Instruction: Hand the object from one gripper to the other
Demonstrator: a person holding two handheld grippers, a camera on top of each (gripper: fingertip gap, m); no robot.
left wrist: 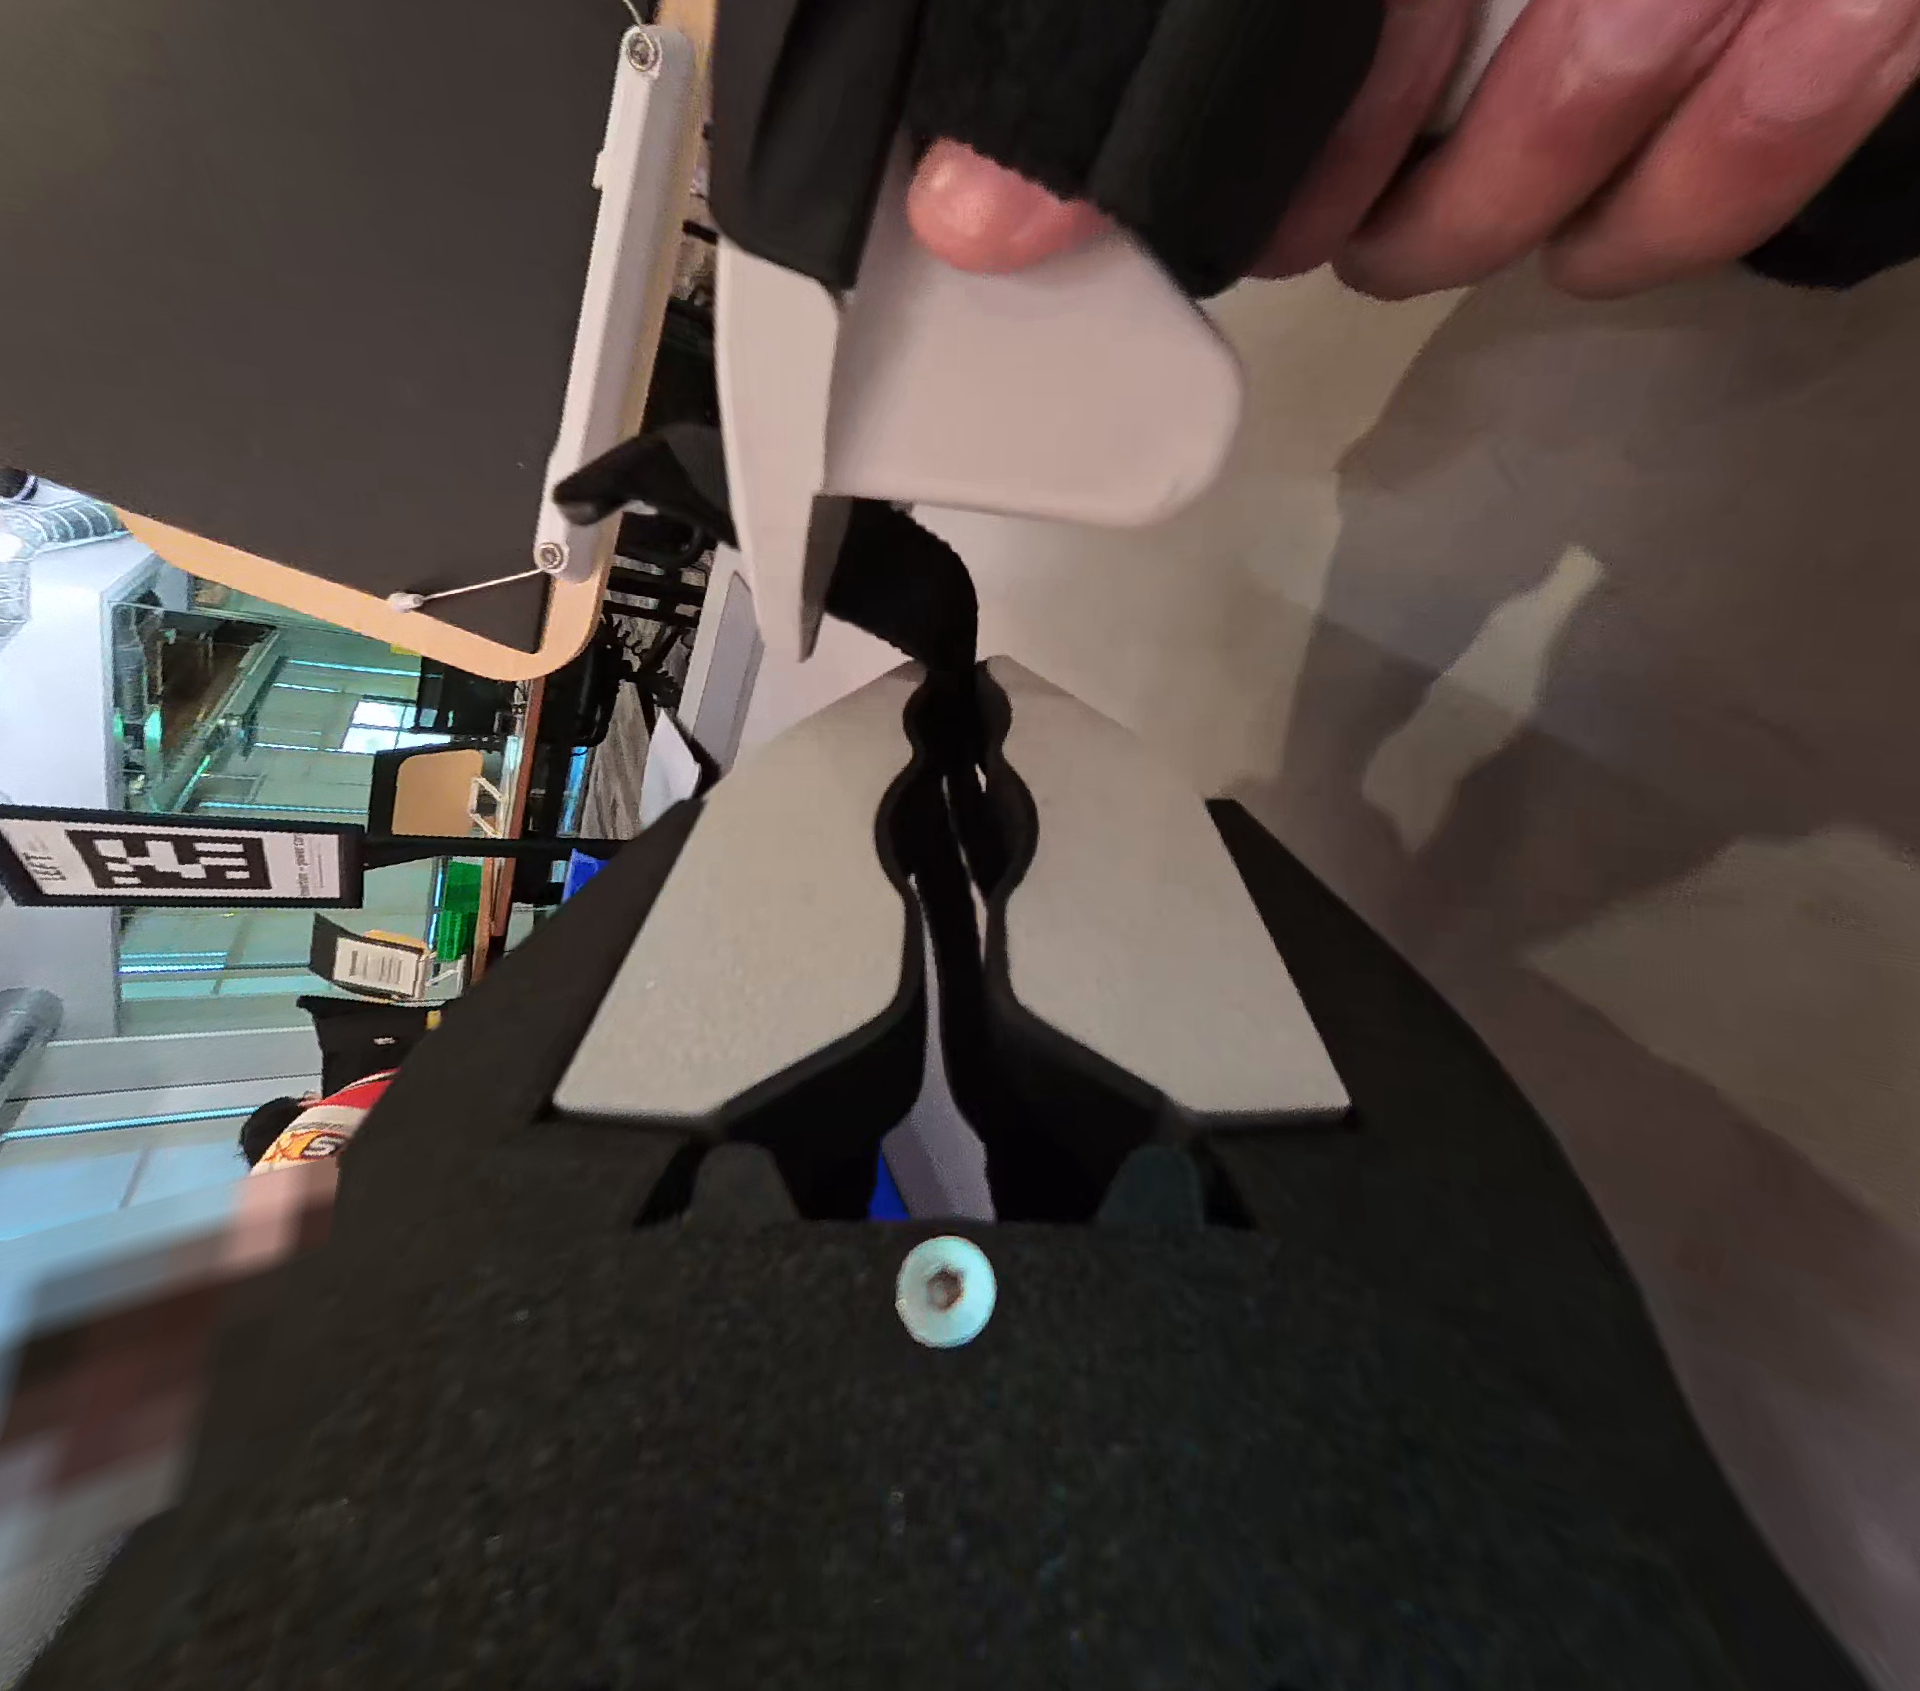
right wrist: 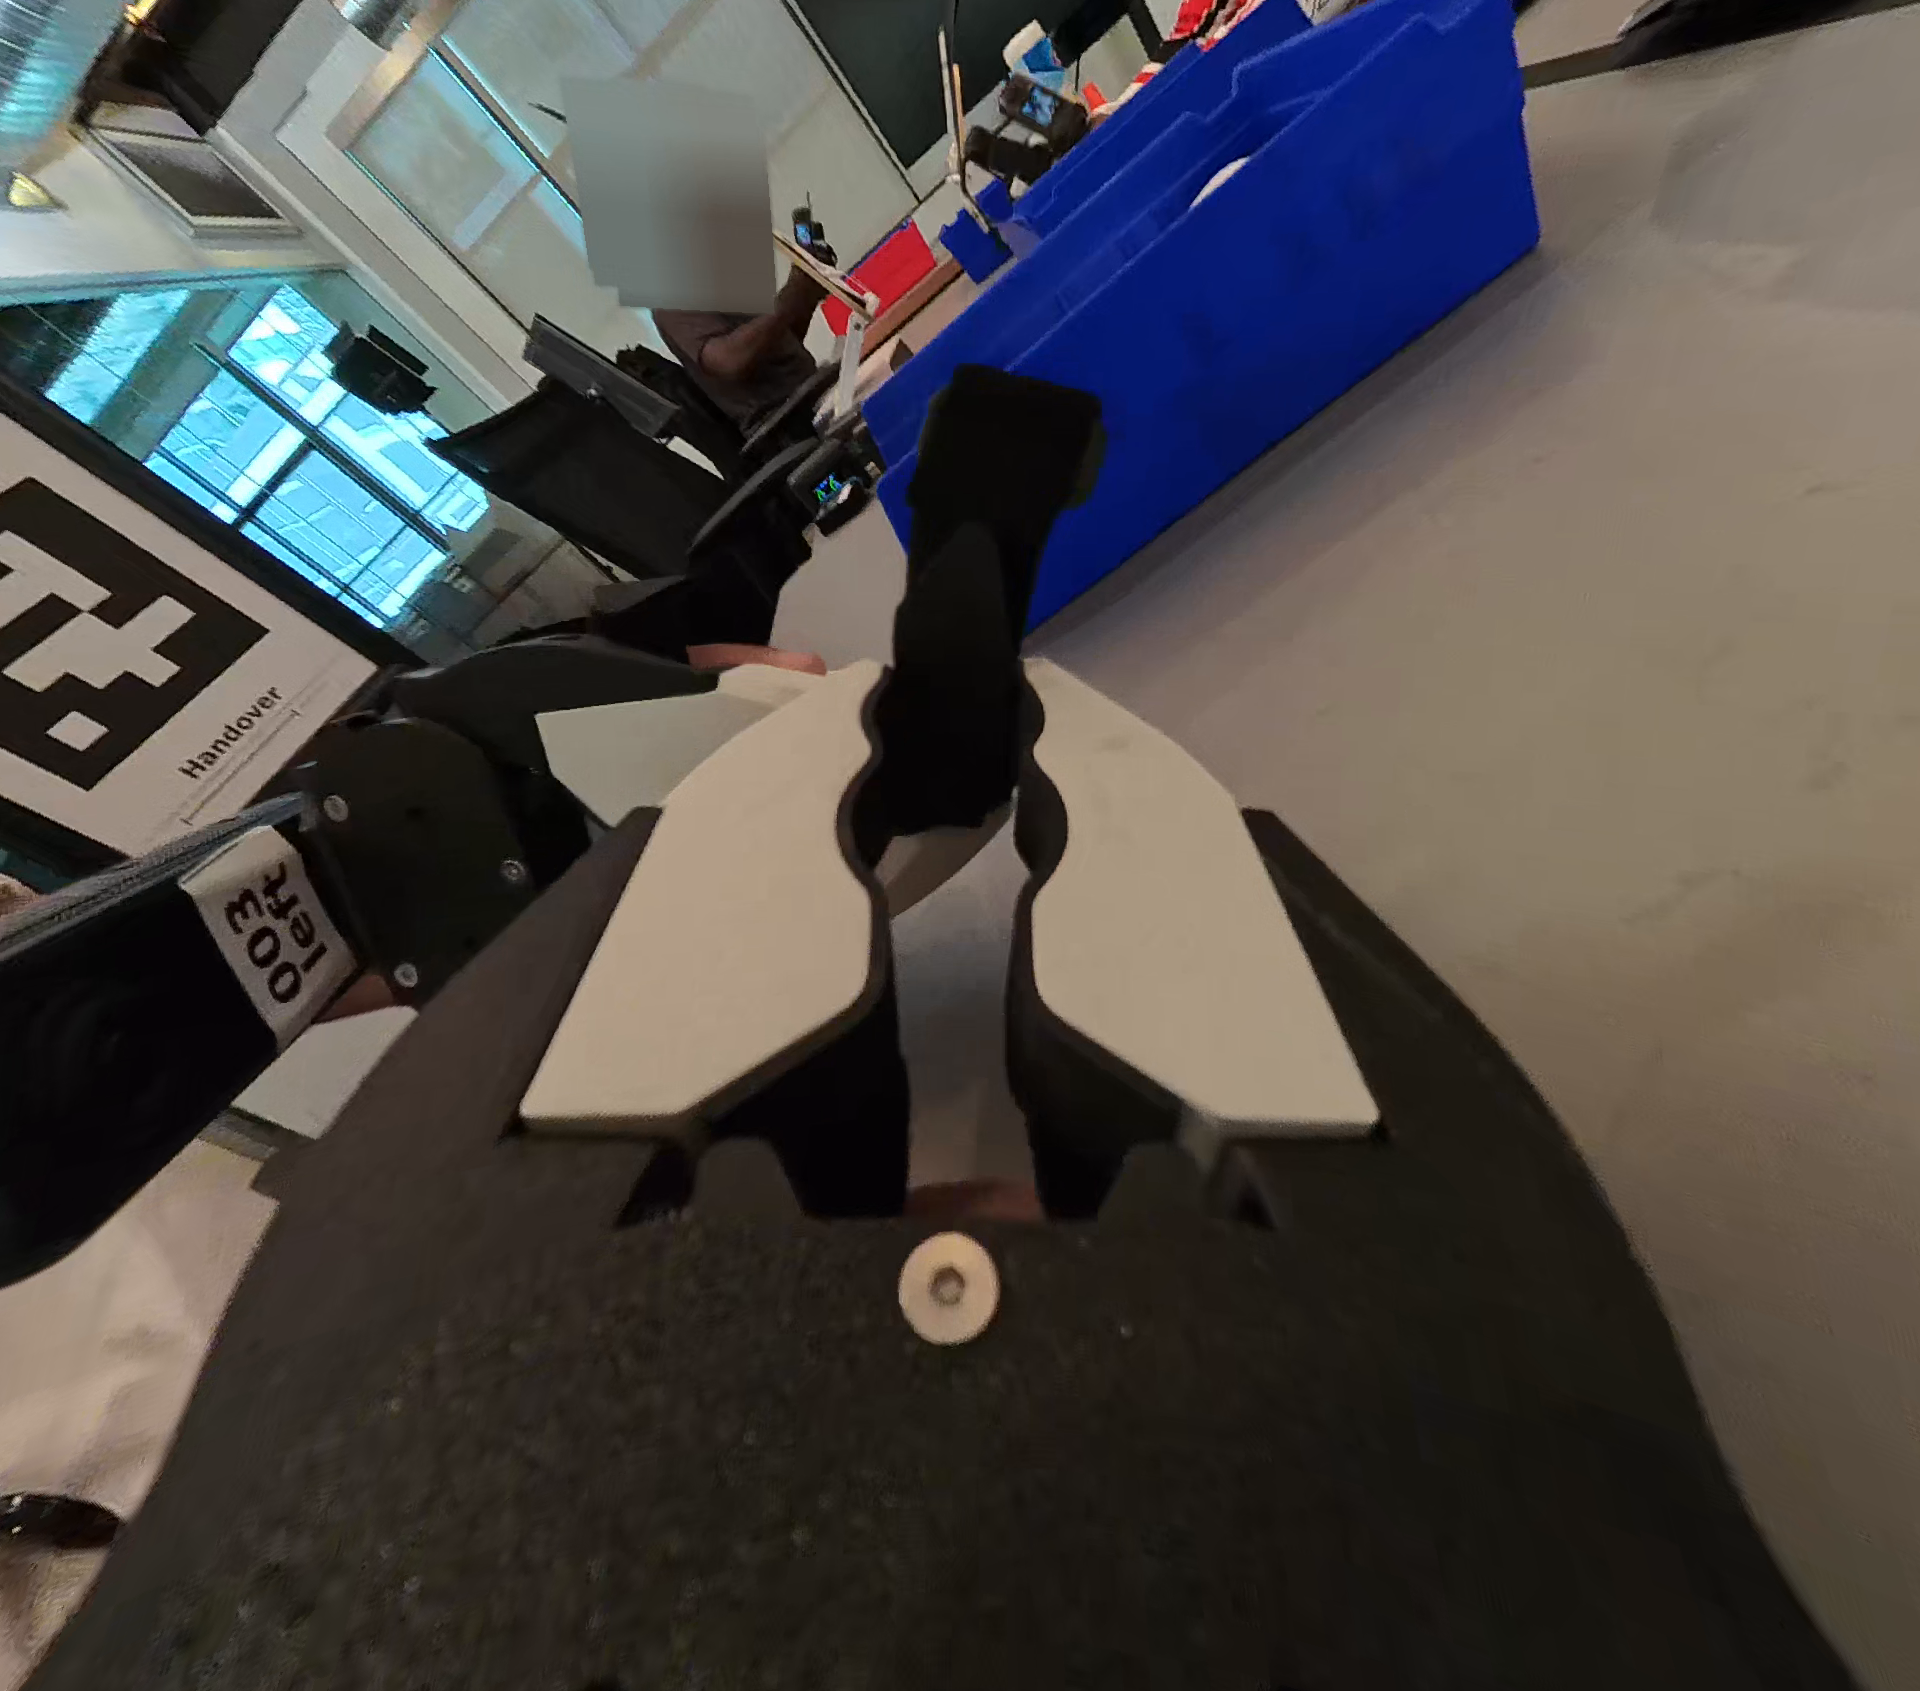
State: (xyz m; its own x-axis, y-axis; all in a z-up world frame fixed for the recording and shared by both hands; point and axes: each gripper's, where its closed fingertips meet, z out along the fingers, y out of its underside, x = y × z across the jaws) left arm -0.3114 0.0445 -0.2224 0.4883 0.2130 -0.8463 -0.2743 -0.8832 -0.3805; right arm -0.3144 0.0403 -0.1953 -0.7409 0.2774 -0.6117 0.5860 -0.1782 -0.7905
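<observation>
The object is a black strap-like piece [left wrist: 940, 768], soft and folded. In the left wrist view my left gripper [left wrist: 954, 691] is shut on it at the fingertips. It runs up from there into the white fingers of my right gripper [left wrist: 831, 529], held by a hand [left wrist: 1558, 83] just above. In the right wrist view my right gripper [right wrist: 951, 706] is shut on the same black piece [right wrist: 987, 519], which sticks up past its tips. The left gripper's white finger [right wrist: 644, 748] shows close behind on the left. Both grippers hold the piece in the air.
A grey table [right wrist: 1610, 758] lies to the right, with a long blue bin [right wrist: 1299, 291] on it. A black-and-white marker board [right wrist: 114, 602] stands at the left. A tan-edged dark panel [left wrist: 312, 187] hangs at upper left. People sit at desks in the background. The tips of both grippers are at nearly the same place.
</observation>
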